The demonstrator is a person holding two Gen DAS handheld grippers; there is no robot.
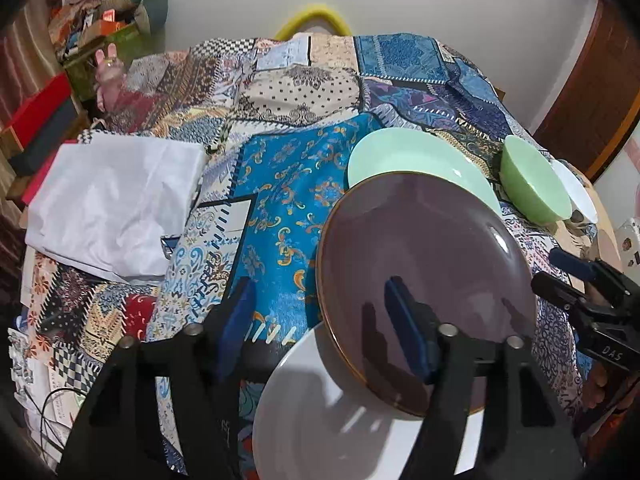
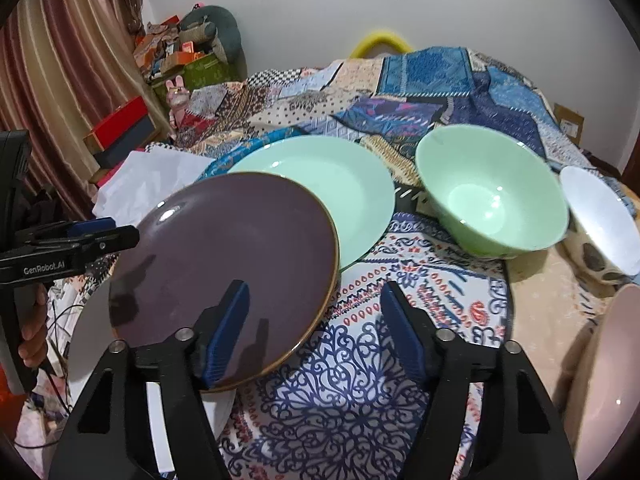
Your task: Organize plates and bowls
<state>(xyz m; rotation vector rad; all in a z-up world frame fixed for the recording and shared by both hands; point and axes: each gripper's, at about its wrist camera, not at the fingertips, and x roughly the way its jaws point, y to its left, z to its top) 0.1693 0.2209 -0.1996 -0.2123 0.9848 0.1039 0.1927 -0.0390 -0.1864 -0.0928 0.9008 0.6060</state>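
- Your left gripper has its jaws spread wide. One blue pad lies over the purple plate and the other is out over the cloth. I cannot tell if the pad touches the plate.
- Your right gripper has its jaws spread wide too. Its left pad is over the purple plate's near edge; its right pad is over the patterned cloth.
- The purple plate is tilted. Its low edge sits on the white plate.
- The mint plate lies flat just behind the purple plate, partly hidden by it.
- The green bowl stands upright on the cloth, to the right of the mint plate.
- The white bowl with dark spots is just to the right of the green bowl.
- A pink dish shows at the right edge.
- A white folded sheet lies on the cloth to the left.
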